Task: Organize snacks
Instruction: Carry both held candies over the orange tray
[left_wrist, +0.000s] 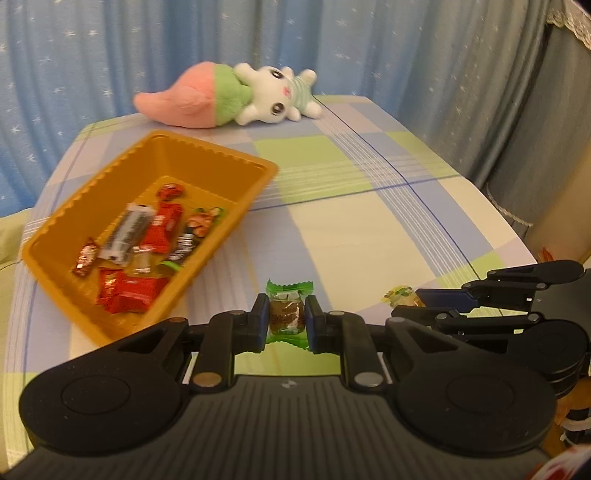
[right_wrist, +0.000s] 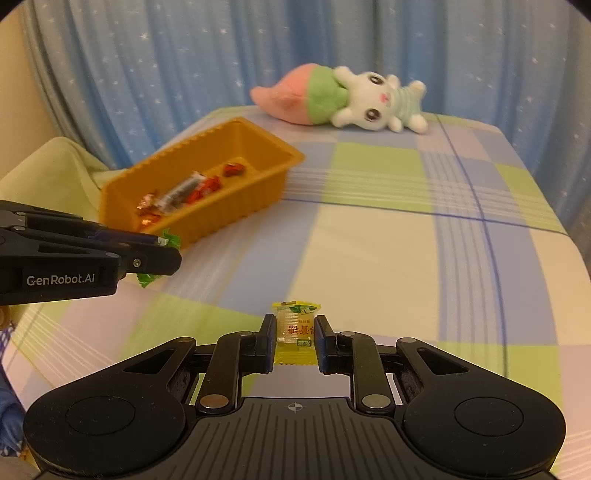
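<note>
I held a green-wrapped brown candy (left_wrist: 288, 314) in my left claw (left_wrist: 287, 319) and a yellow-wrapped candy (right_wrist: 295, 330) in my right claw (right_wrist: 295, 338), near the orange ridged plastic tray (left_wrist: 236, 157) at far left. Both seemed light, crinkly and slippery, best pinched across the middle.

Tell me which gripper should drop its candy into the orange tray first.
Probably left: the left gripper, shut on the green candy, sits beside the orange tray; the right gripper is farther away.

Checked tablecloth (left_wrist: 351, 229) carries orange tray (left_wrist: 236, 162) and plush rabbit (left_wrist: 266, 92).
</note>
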